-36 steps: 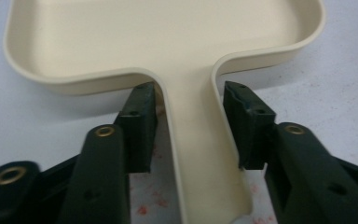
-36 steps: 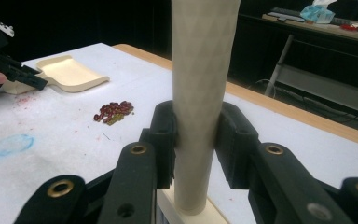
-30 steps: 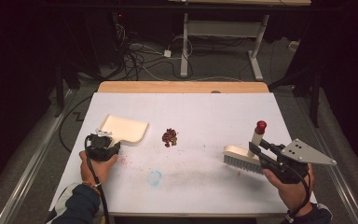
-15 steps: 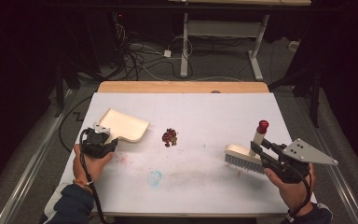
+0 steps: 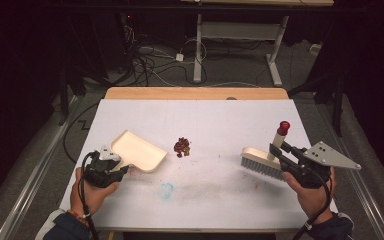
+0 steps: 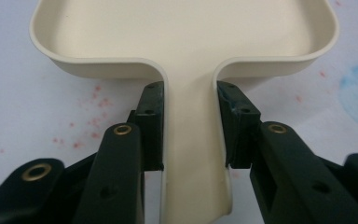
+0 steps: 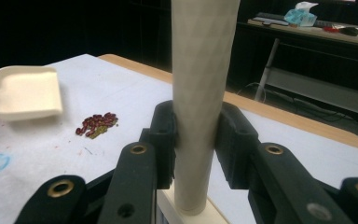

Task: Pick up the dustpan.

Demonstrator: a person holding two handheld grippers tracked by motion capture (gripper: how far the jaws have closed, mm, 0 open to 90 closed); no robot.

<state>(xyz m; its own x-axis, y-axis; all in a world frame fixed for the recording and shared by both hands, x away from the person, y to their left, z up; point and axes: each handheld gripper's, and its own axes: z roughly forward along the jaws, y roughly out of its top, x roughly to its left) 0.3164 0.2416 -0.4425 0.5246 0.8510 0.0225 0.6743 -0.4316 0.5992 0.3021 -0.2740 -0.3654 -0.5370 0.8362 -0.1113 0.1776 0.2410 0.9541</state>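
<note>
Clamping the flat handle of a cream plastic dustpan (image 6: 186, 56), the left gripper (image 5: 111, 169) was seen near the table's left front corner, its black jaws closed tight against both edges of the handle. The pan was carried ahead of that gripper, its open mouth turned toward the table's middle, and whether its lip touched the white tabletop (image 5: 220, 120) could not be told. A small pile of dark red and brownish beans (image 5: 182, 147) lay on the tabletop just beyond the pan's mouth, a narrow gap being left between them. At the right side, the right gripper (image 5: 282, 156) was closed on the upright cream handle of a hand brush (image 5: 266, 160) with grey bristles, the red-capped end of the handle rising above the jaws. The bristles were set down toward the tabletop, well apart from the beans, which lay between the brush and the pan. A faint blue ring stain (image 5: 166, 190) and scattered pink specks were noted on the surface in front of the pan
</note>
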